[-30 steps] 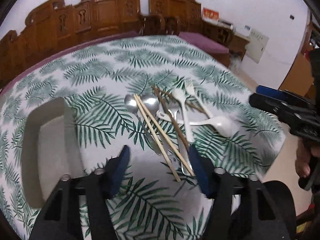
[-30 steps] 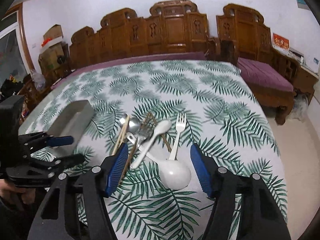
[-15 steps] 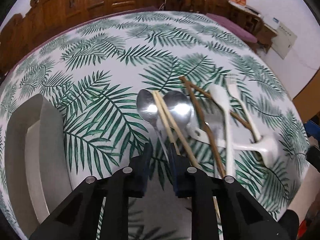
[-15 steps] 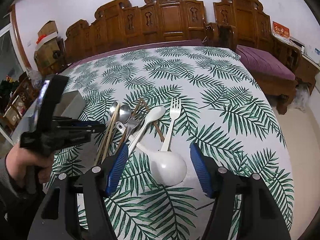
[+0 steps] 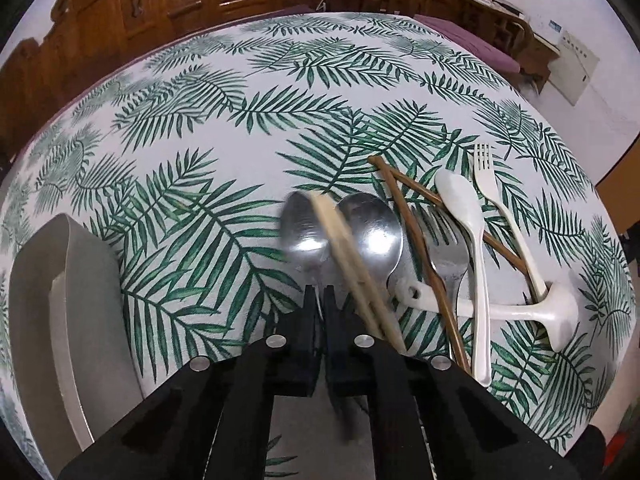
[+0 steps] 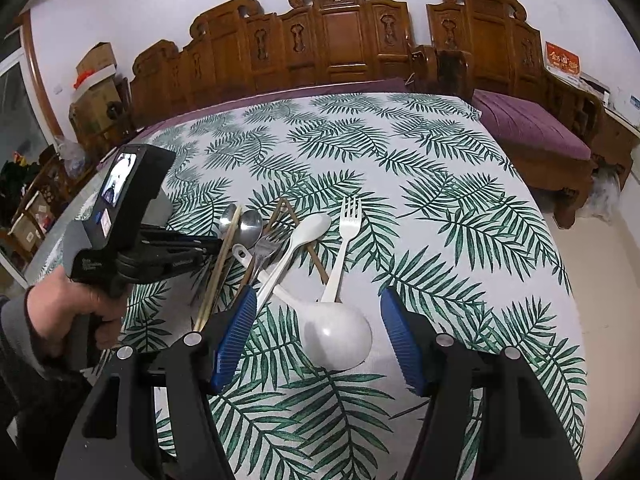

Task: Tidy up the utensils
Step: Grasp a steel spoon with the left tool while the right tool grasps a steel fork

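At the bottom centre of the left wrist view, the left gripper (image 5: 319,300) has its black fingers nearly together, pinched on the thin handle of the left stainless-steel spoon (image 5: 302,228), whose bowl lies just above the fingertips. A pair of pale bamboo chopsticks (image 5: 352,268), blurred, slants across between that spoon and a second steel spoon (image 5: 374,234) just to its right. Further right lie a metal fork (image 5: 450,256), two dark brown wooden chopsticks (image 5: 416,240), a white plastic spoon (image 5: 460,208), a white plastic fork (image 5: 490,184) and a white plastic ladle (image 5: 520,312), all overlapping in a heap. At the lower left edge sits a grey rectangular tray (image 5: 72,304). Everything rests on the bench covered in a white cloth with green palm leaves (image 5: 280,92).

In the right wrist view, the right gripper (image 6: 318,340) hangs at the bottom with its blue-padded fingers wide apart, holding nothing, above the ladle's bowl (image 6: 336,336). Carved wooden seating (image 6: 340,40) fills the top.
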The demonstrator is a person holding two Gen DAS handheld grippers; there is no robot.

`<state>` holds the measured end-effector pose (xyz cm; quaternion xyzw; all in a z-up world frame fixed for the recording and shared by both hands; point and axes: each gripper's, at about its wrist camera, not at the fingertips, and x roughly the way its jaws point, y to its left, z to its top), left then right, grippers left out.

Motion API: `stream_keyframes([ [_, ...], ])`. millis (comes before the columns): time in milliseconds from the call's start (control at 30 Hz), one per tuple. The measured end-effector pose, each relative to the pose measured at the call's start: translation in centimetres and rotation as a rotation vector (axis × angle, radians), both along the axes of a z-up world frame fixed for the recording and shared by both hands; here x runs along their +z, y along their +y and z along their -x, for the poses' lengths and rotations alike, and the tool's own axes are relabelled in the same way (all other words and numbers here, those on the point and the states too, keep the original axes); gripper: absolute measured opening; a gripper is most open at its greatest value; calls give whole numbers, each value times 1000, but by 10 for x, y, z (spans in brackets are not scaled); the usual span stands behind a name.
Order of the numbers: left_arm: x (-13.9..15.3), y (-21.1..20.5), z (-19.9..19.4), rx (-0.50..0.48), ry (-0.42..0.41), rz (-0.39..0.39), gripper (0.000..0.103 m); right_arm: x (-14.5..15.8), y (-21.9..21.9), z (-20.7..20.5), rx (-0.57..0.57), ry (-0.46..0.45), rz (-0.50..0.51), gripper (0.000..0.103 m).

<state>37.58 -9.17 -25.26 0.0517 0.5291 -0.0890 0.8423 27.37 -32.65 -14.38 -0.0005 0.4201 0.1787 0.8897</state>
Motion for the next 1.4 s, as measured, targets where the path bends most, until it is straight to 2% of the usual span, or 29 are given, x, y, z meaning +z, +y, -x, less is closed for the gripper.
stream_keyframes([
  [300, 4, 10, 6, -6, 1, 14, 2, 0, 1, 1, 11, 0, -8, 67],
  [667, 27, 21, 34, -29, -61, 61, 2, -19, 5, -10, 11, 39, 14, 66],
  [733, 33, 26, 39, -28, -68, 88, 2, -26, 10, -18, 12, 49, 30, 57],
  [1000, 55, 32, 54, -42, -109, 125, 2, -61, 20, -55, -38, 128, 32, 40],
  [1133, 65, 31, 60, -49, -132, 139, 2, -74, 17, -73, -59, 165, 32, 38],
  [1267, 74, 30, 64, -60, -150, 148, 2, -76, 23, -85, -49, 153, 56, 33],
  [1333, 77, 30, 65, -62, -156, 151, 2, -75, 29, -91, -31, 151, 67, 25],
  [1400, 80, 31, 65, -62, -160, 154, 2, -76, 34, -98, -34, 159, 119, 9],
])
